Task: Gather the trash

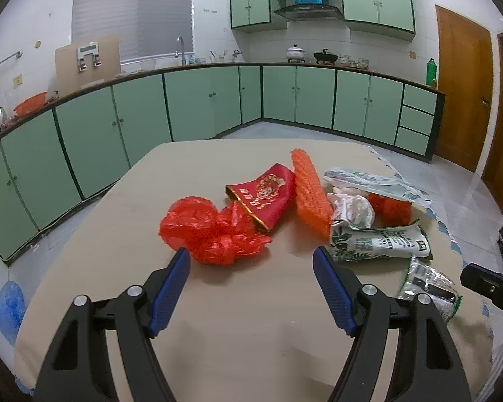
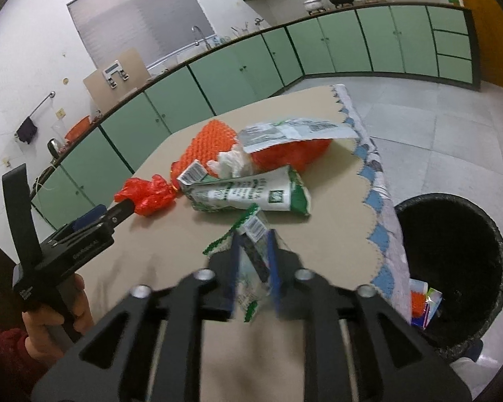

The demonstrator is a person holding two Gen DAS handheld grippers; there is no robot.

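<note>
While left gripper (image 1: 251, 261) hovers wide open over table (image 1: 244, 318), red bag (image 1: 211, 231) lies just beyond fingertips, 11 o'clock. Right gripper (image 2: 255, 244): jaws partly apart, clear wrapper (image 2: 251, 268) between pads, contact unclear through blur. Milk carton (image 2: 251, 197) at 12 o'clock from it, black bin (image 2: 452, 268) at 3 o'clock off table edge.

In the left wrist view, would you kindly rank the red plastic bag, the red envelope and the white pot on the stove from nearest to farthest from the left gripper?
From the left gripper:
1. Red plastic bag, on the table just beyond the left fingertip.
2. Red envelope, behind the bag, mid-table.
3. White pot, on the far counter across the kitchen.
</note>
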